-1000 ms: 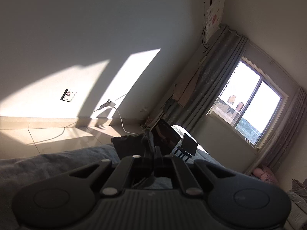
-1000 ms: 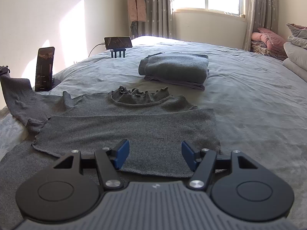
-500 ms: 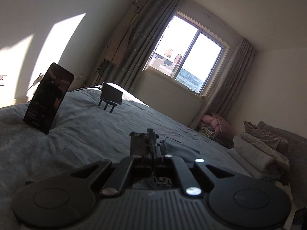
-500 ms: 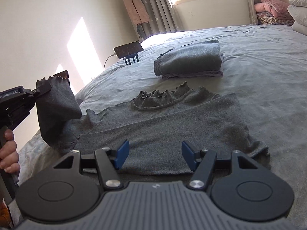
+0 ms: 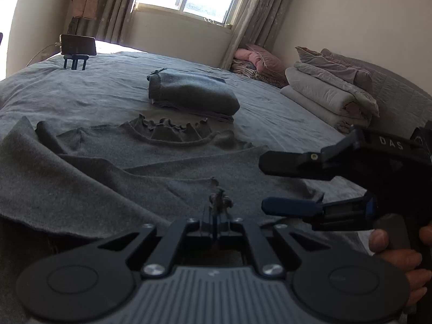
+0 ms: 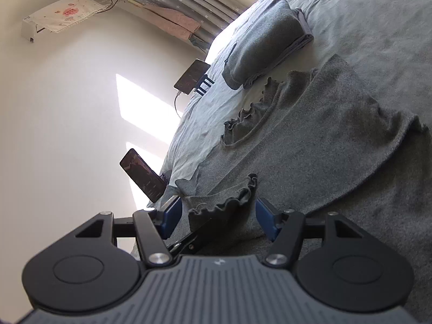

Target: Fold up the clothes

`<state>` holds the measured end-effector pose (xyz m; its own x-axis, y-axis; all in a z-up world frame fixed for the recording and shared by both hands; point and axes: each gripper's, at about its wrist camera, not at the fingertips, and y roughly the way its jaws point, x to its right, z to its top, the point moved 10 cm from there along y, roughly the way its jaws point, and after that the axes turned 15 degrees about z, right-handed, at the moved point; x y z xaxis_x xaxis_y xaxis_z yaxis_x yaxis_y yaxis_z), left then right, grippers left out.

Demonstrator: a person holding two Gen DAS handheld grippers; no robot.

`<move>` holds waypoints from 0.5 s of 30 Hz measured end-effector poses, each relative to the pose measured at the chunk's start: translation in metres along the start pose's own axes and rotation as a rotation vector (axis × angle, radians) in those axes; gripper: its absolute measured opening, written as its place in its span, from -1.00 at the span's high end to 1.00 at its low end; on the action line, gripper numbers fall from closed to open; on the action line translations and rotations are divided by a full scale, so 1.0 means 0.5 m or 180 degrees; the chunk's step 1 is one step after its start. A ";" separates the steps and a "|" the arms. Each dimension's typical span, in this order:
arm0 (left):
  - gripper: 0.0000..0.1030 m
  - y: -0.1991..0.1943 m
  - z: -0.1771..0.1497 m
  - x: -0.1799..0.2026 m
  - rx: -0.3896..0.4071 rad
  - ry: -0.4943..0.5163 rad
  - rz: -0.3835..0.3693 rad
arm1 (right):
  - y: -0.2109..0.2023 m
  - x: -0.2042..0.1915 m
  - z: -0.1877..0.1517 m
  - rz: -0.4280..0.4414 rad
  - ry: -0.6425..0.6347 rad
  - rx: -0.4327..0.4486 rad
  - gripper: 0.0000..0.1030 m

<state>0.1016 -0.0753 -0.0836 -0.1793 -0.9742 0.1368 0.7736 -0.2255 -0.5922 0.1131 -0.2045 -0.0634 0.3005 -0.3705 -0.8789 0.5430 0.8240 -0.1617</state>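
Note:
A grey sweater [image 5: 135, 167] with a ruffled collar [image 5: 172, 132] lies flat on the bed [image 5: 270, 113]. My left gripper [image 5: 216, 214] is shut on the sweater's ruffled sleeve cuff [image 5: 220, 199], and the sleeve is drawn across the sweater's body. To its right, my right gripper [image 5: 264, 183] lies rolled on its side and stands open. In the right wrist view the cuff [image 6: 229, 205] sits between the right gripper's [image 6: 218, 217] blue pads [image 6: 172, 213], which do not press on it. The left gripper's dark fingers [image 6: 189, 243] show below the cuff.
A folded grey garment [image 5: 191, 94] lies beyond the collar. A phone on a stand [image 5: 77, 45] is at the bed's far left, and another phone [image 6: 143, 171] leans at the left edge. Folded blankets [image 5: 329, 91] are stacked at the right. A hand [image 5: 391, 245] grips the right handle.
My left gripper has swung from the bed's left side across the sweater, carrying the sleeve cuff to the right gripper. The right gripper has rolled onto its side and stayed open.

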 end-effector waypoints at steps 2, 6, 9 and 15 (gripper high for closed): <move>0.91 0.001 -0.011 0.007 -0.0064 0.0107 -0.0001 | 0.006 0.012 -0.007 -0.0092 0.0014 -0.0065 -0.26; 0.39 -0.019 -0.003 0.001 -0.0107 0.0111 -0.0047 | 0.016 0.011 -0.017 -0.0223 -0.0141 -0.0158 -0.25; 0.24 -0.029 0.001 -0.020 -0.0169 0.0122 0.0087 | 0.020 0.003 -0.026 -0.0349 -0.0386 -0.0222 -0.25; 0.07 -0.038 0.013 -0.109 -0.0390 -0.0085 0.0448 | 0.036 -0.002 -0.058 -0.0709 -0.1029 -0.0330 -0.20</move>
<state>0.1009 -0.0178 -0.0746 -0.0571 -0.9962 0.0659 0.7098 -0.0869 -0.6990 0.0996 -0.1768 -0.0784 0.4244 -0.6469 -0.6335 0.5458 0.7411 -0.3911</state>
